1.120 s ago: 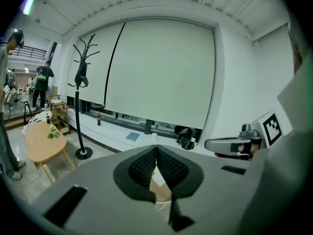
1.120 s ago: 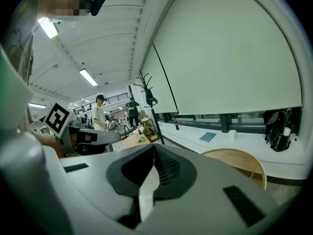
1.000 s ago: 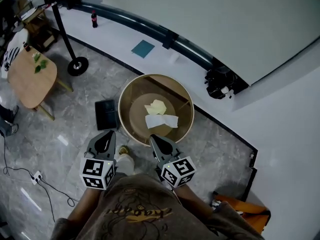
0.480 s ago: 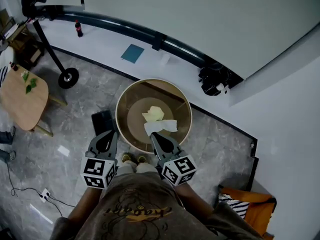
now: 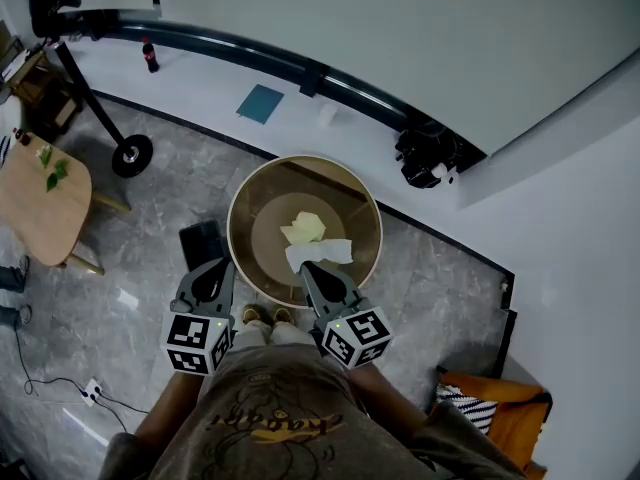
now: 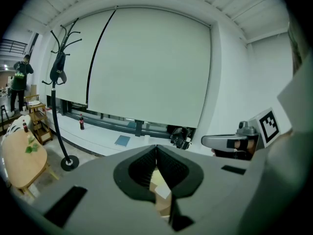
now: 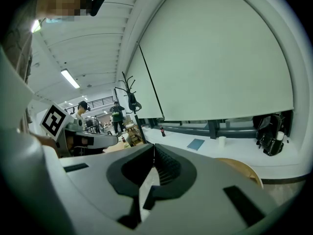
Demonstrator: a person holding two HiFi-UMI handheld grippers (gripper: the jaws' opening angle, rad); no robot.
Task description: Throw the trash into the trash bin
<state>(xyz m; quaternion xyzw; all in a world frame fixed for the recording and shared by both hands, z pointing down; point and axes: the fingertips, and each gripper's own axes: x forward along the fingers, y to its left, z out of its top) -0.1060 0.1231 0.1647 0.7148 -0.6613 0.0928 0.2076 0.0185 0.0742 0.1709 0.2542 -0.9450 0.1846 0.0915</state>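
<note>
Round trash bin point(image 5: 230, 233) on the grey floor, close against the floor's far edge where the raised white ledge point(image 5: 200, 83) runs. Flat black slab point(image 5: 199, 240) just beside the bin's left rim. Open floor to the left as far as the wooden table point(image 5: 40, 208) and the coat stand's base point(image 5: 131, 155); less room to the right, toward the wall. Shoes point(image 5: 265, 315) just short of the near rim.

Trash already inside the bin: yellow paper point(image 5: 306, 228) at the middle of the bottom, white paper point(image 5: 322, 252) toward the near rim.

Left gripper point(image 5: 214, 266) outside the bin's near-left rim, jaws pressed together, nothing between them. Right gripper point(image 5: 308, 268) likewise closed and empty, tip over the near rim above the white paper, apparently not touching it.

Compared with a second ago: bin nearer to both grippers, right tip now past the rim instead of short of it, papers unmoved.
</note>
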